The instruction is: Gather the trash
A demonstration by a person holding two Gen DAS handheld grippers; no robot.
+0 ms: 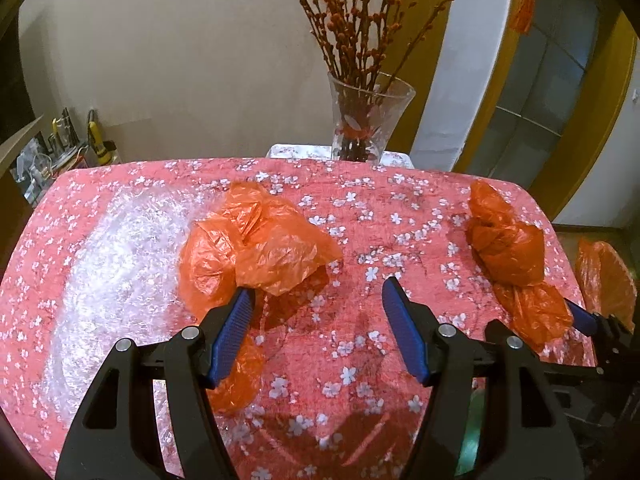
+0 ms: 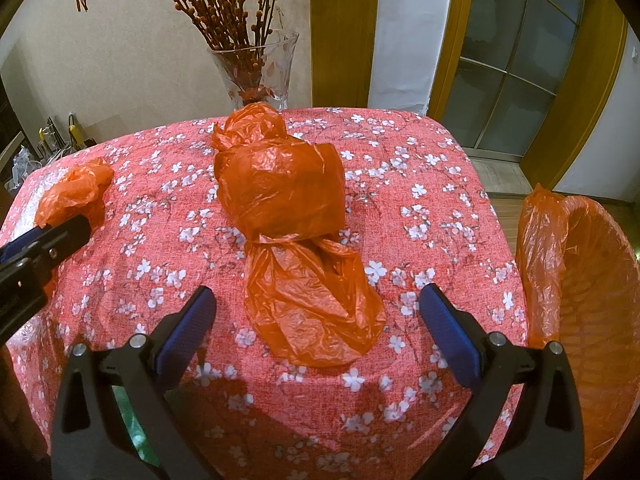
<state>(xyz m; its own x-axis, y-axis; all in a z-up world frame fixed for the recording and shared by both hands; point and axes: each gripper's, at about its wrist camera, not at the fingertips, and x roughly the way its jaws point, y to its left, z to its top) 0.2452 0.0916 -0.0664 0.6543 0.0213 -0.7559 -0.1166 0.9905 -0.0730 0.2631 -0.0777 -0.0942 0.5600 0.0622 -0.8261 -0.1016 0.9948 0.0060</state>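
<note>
A crumpled orange plastic bag (image 1: 256, 248) lies on the red floral tablecloth (image 1: 360, 380), partly on a clear bubble wrap sheet (image 1: 112, 264). My left gripper (image 1: 318, 292) is open just in front of it, its left finger touching the bag's near edge. A knotted, filled orange bag (image 2: 280, 188) lies mid-table with its loose tail (image 2: 312, 308) toward me. My right gripper (image 2: 316, 300) is open, its fingers either side of that tail. The knotted bag also shows in the left wrist view (image 1: 508, 248), as does the right gripper (image 1: 584, 320).
A bin lined with an orange bag (image 2: 580, 280) stands off the table's right edge. A glass vase (image 1: 368, 120) with red twigs stands behind the table's far edge. A cluttered shelf (image 1: 60, 148) sits at the far left. The left gripper shows in the right wrist view (image 2: 40, 240).
</note>
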